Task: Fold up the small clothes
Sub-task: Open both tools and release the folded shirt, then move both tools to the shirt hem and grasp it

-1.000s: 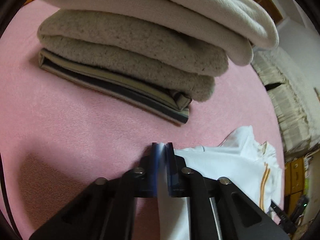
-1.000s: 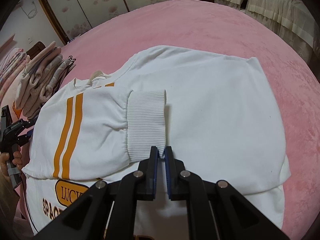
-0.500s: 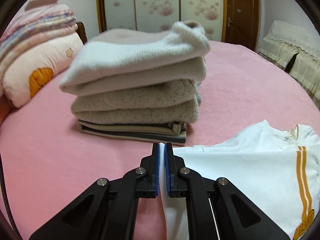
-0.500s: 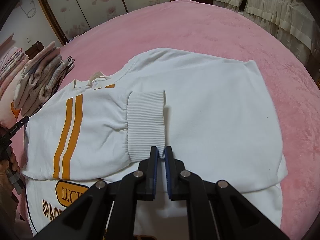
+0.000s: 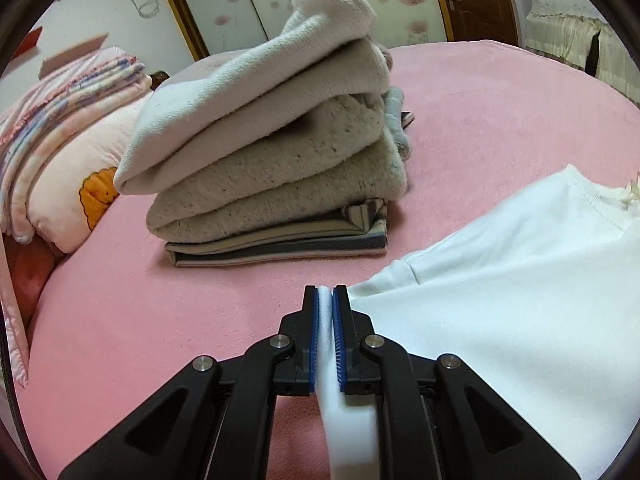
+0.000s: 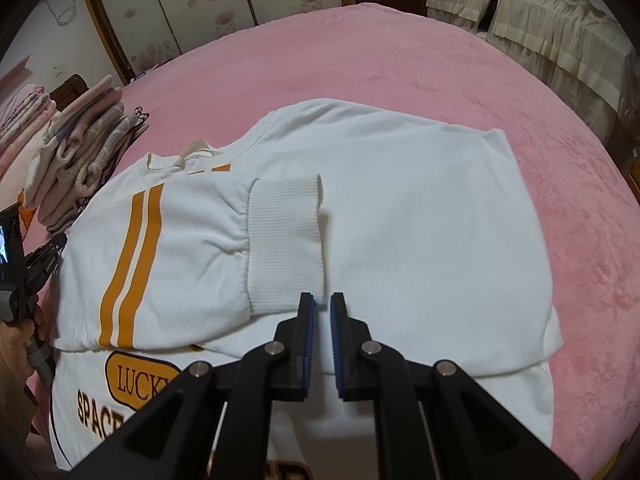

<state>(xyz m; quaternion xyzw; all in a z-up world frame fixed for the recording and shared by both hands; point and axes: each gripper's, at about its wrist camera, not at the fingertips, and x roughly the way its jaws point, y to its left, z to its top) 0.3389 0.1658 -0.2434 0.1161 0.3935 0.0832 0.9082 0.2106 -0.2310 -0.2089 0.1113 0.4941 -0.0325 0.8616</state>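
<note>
The left gripper (image 5: 325, 294) was pinched tight on an edge of the white sweatshirt (image 5: 520, 300). The right gripper (image 6: 322, 300) was open a little bit, with its tips just at the corner of the ribbed cuff (image 6: 286, 240); it held nothing. The sweatshirt lay flat on the pink bed (image 6: 400, 68), one sleeve with orange stripes (image 6: 132, 256) folded across it. Farther back sat a stack of folded clothes (image 5: 272, 152). A pillow (image 5: 60, 184) lay to its left.
</note>
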